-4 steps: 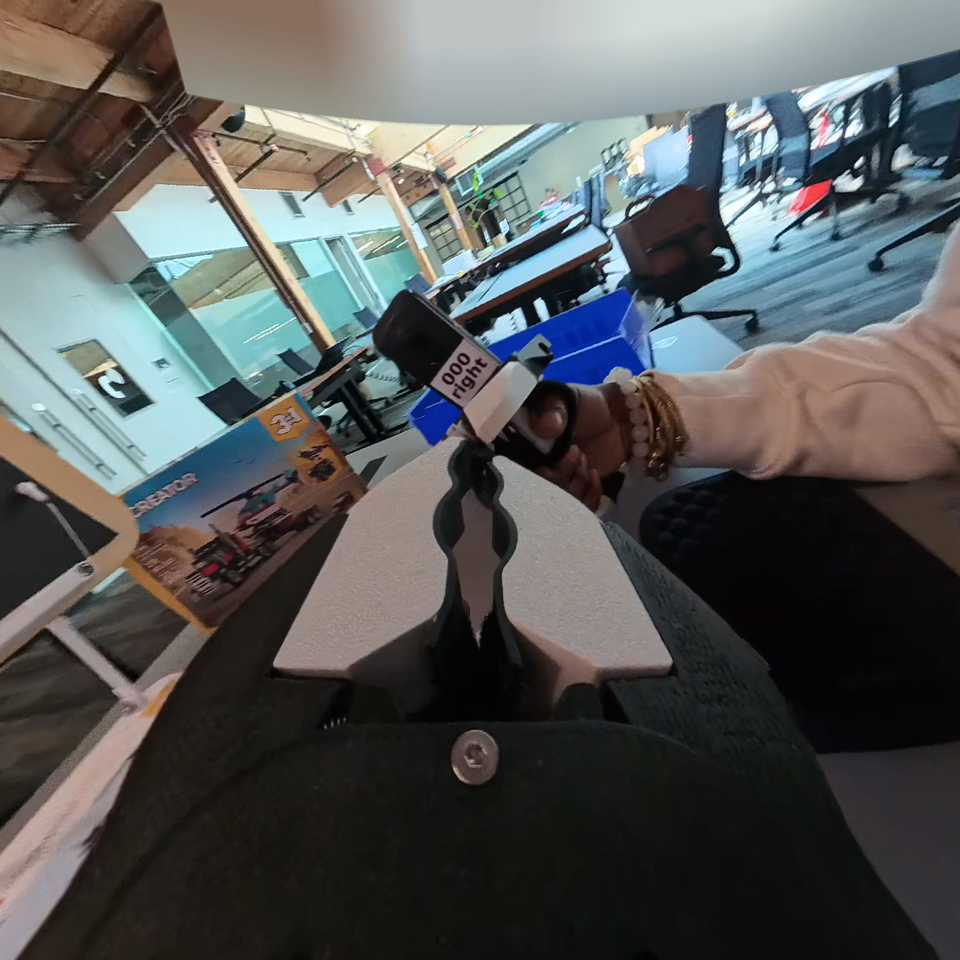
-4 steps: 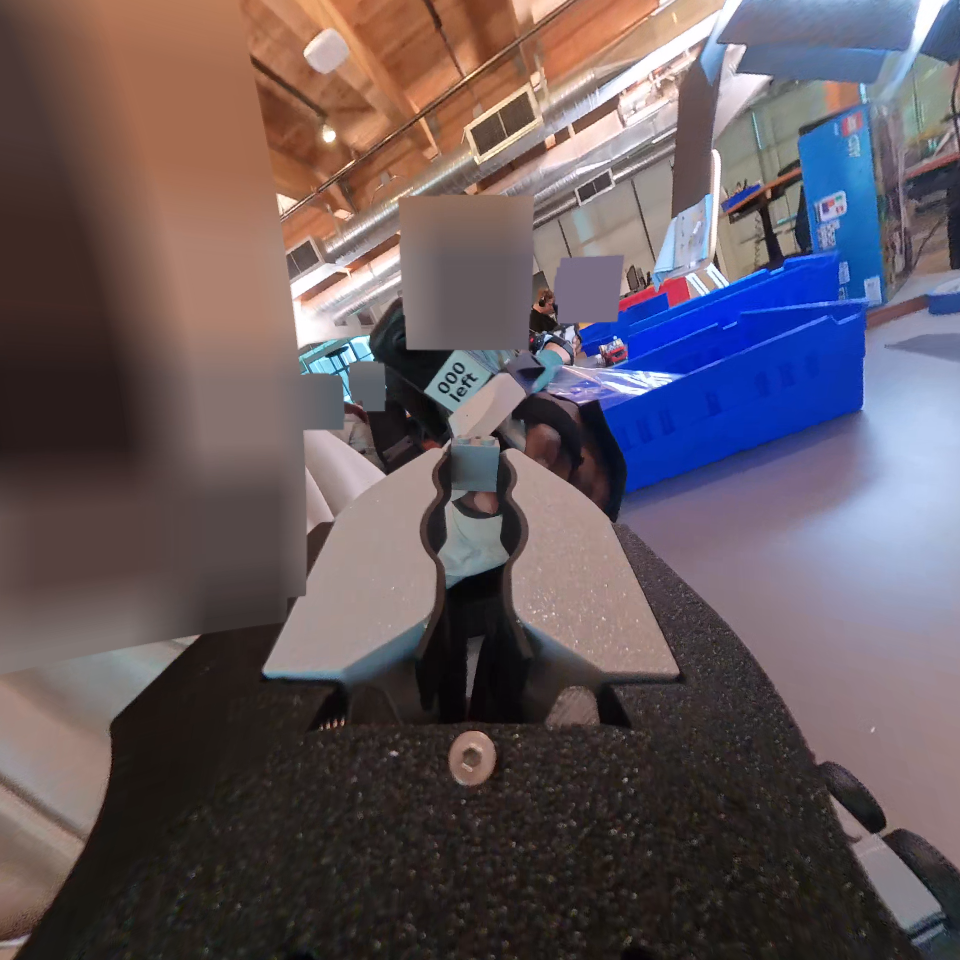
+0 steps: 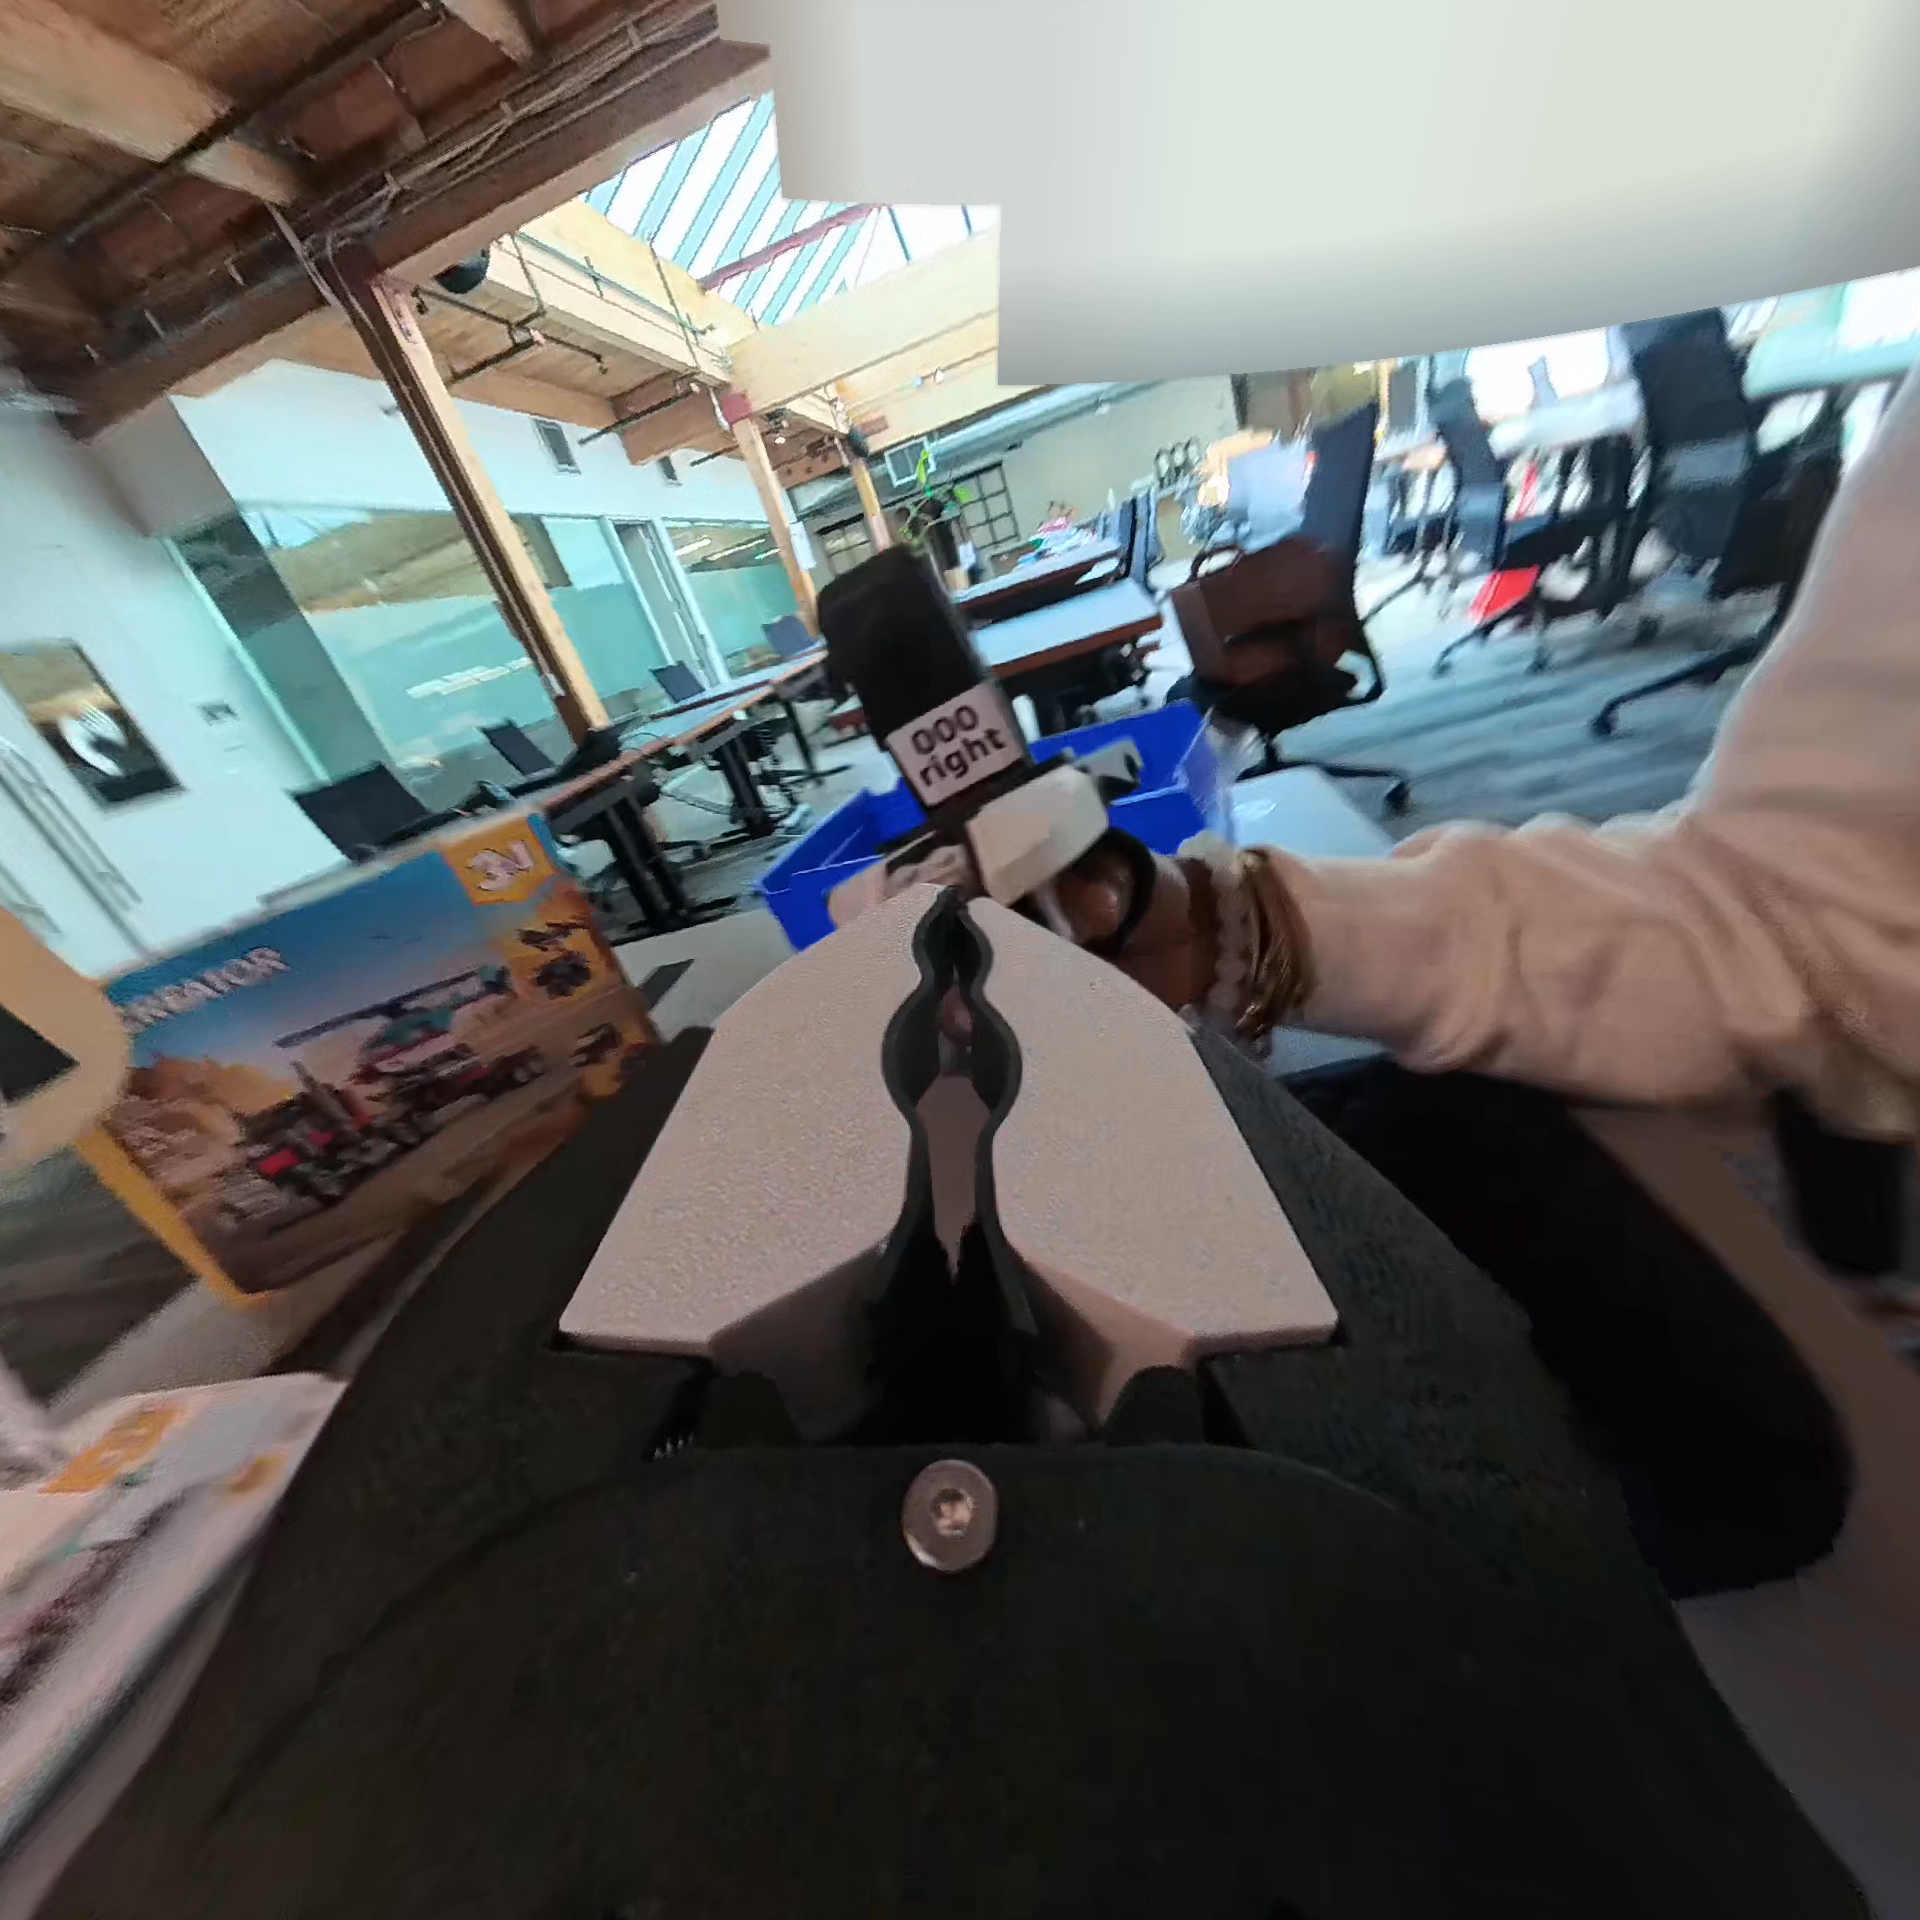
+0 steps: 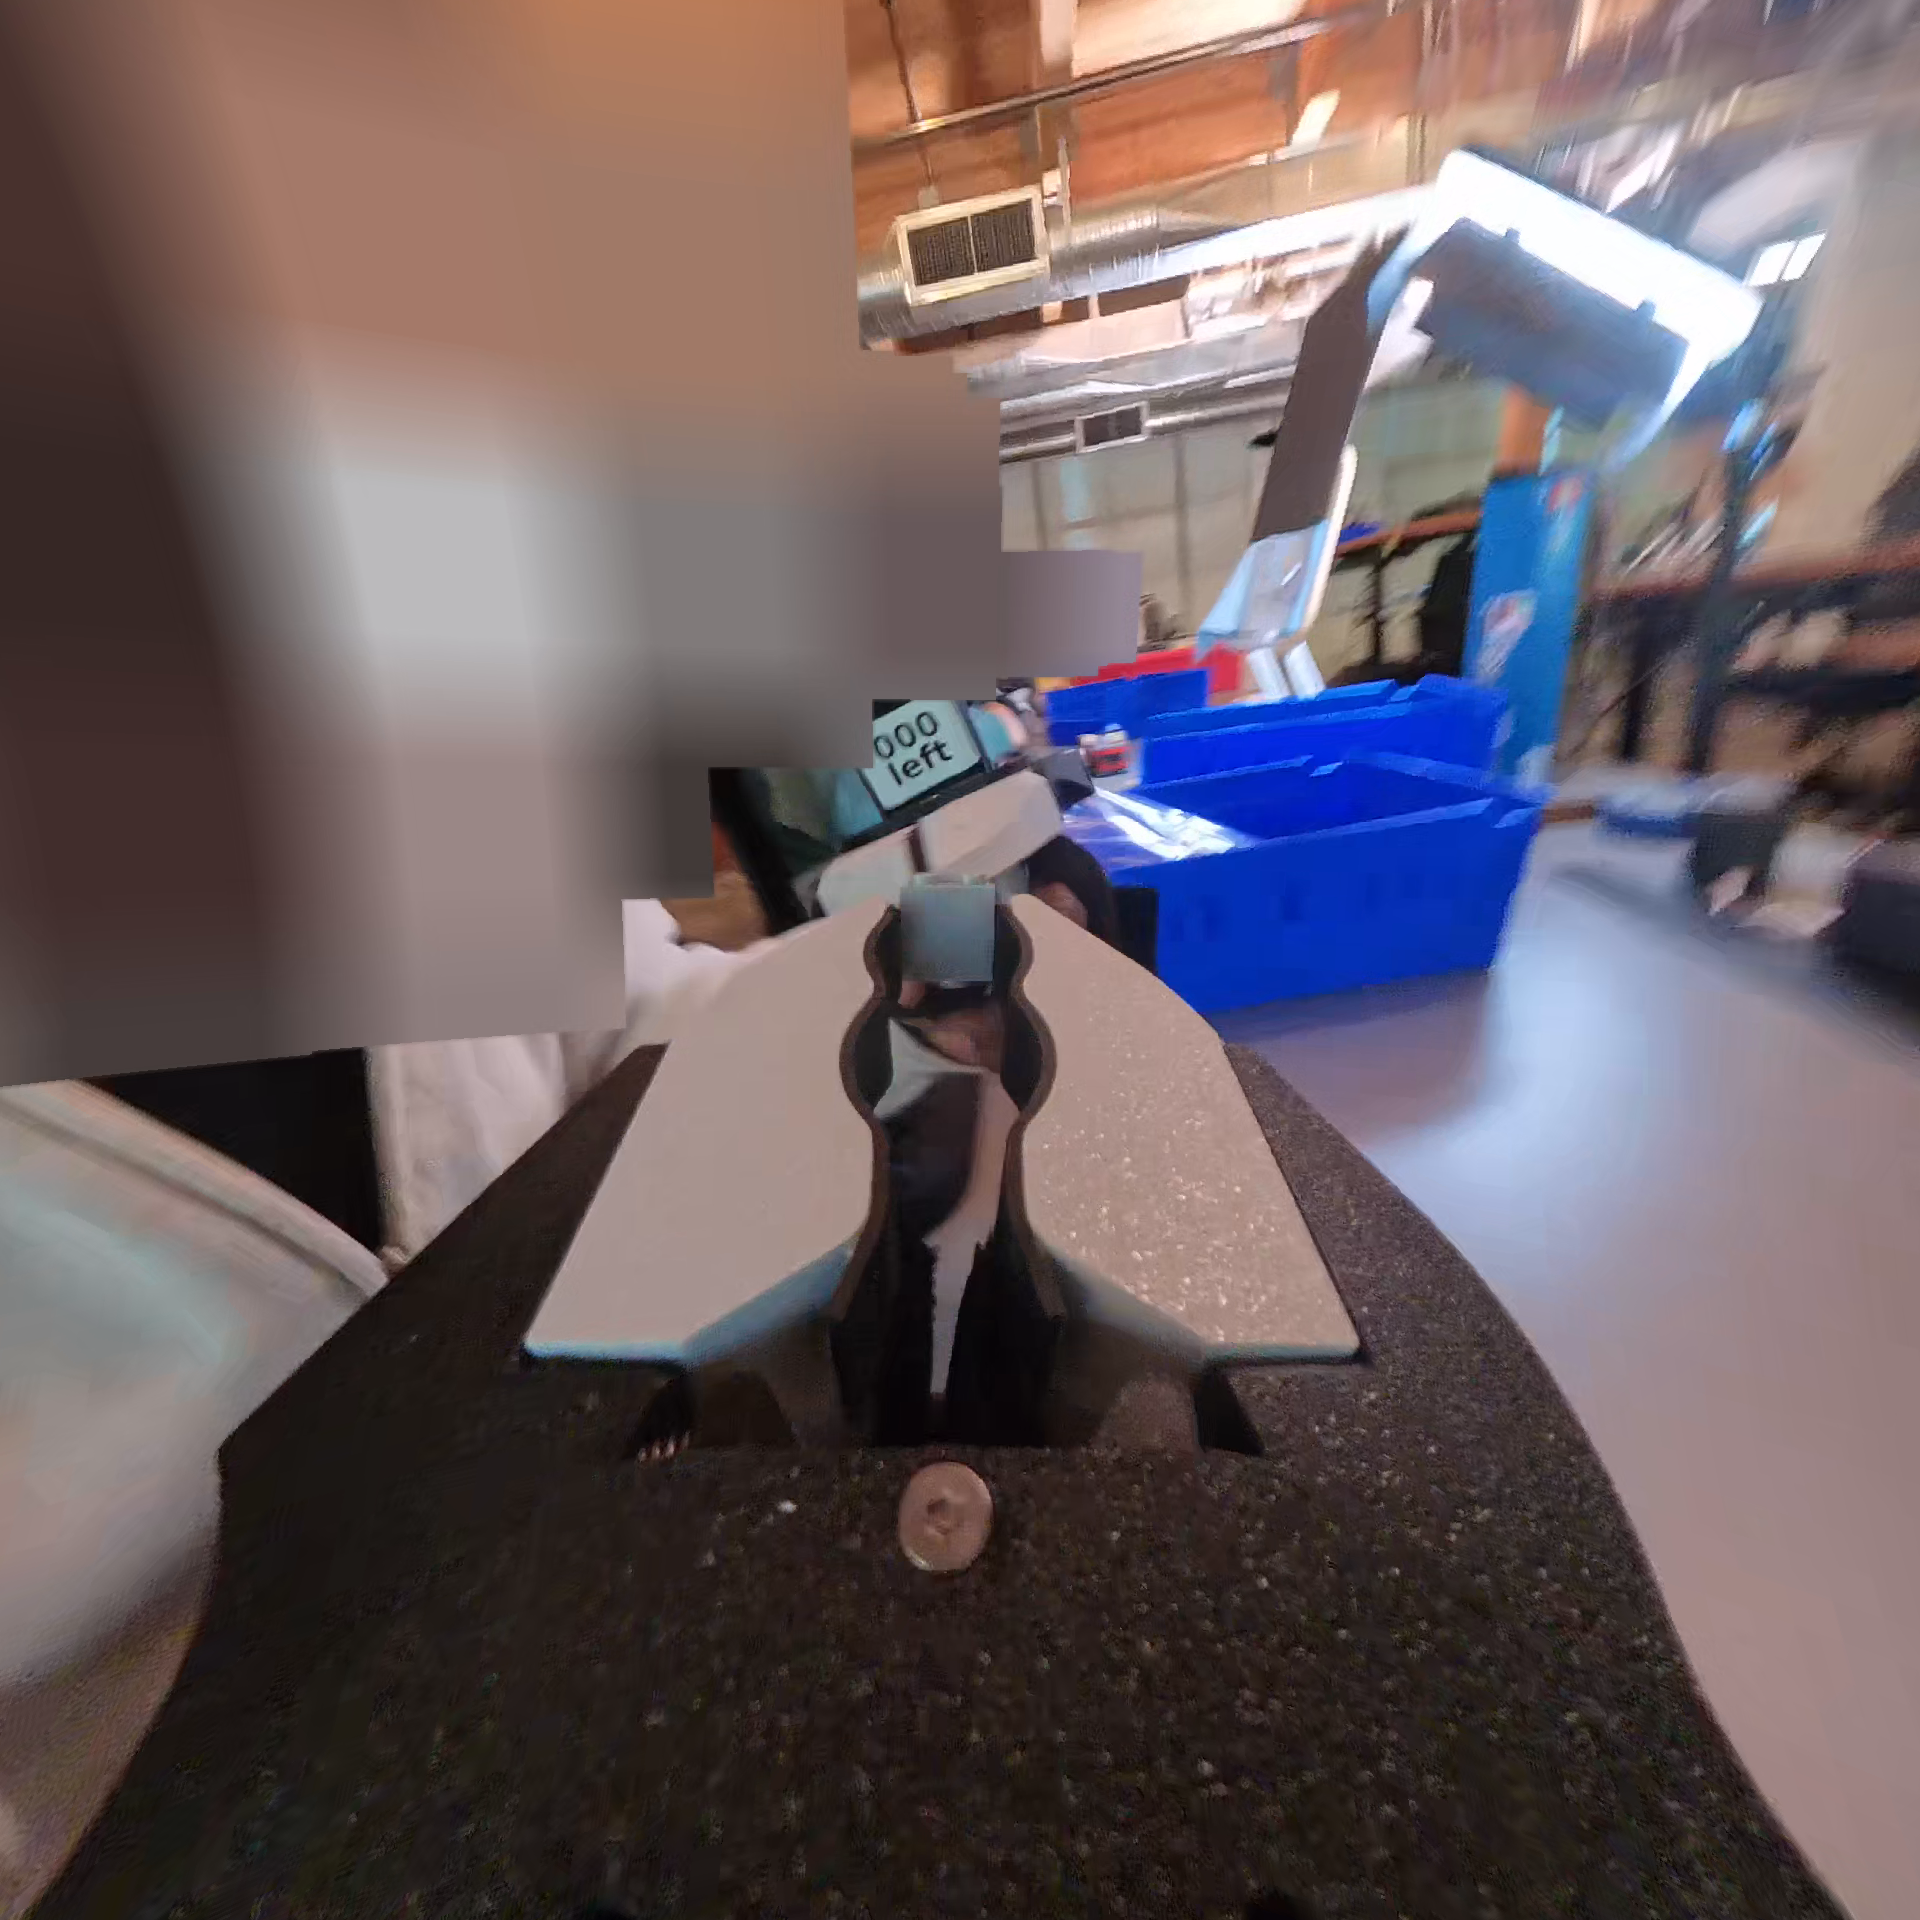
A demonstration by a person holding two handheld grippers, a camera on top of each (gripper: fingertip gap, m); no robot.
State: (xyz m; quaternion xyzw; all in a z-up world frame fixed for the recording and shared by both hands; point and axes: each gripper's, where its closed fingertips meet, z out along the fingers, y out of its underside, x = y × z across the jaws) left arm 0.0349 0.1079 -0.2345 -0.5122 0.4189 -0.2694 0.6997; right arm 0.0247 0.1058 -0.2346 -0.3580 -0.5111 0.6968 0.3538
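A: What is the right gripper (image 4: 948, 940) carrying?

B: A small grey plastic building brick (image 4: 943, 937), squarish, with a low stud on top. It sits upright at the very tips, both grey fingertips (image 4: 1023, 951) pressed against its sides.

A: And the left gripper (image 3: 951, 914)?

B: Clenched, tips together with nothing between them. The wavy black pads leave only their own hollows lower down.

A: How do the two stand to each other?

B: Face to face and close. In the left wrist view the right gripper's grey and black head, bearing a white label (image 3: 954, 750), shows just beyond the shut tips, with the hand (image 3: 1127, 920) that holds it, beaded and gold bracelets (image 3: 1252, 951) at the wrist and a cream sleeve (image 3: 1579, 935).

A: What is hard to make out?

B: From the left wrist view the brick cannot be made out. Large smeared patches cover the upper part of both views. The printed cardboard toy box (image 3: 353, 1081) on the left is blurred, as is the paper booklet (image 3: 125, 1507) at the lower left edge, which is cut off. The blue plastic bins (image 4: 1340, 894) on the grey tabletop (image 4: 1610, 1195) are soft with motion blur, their contents unclear.
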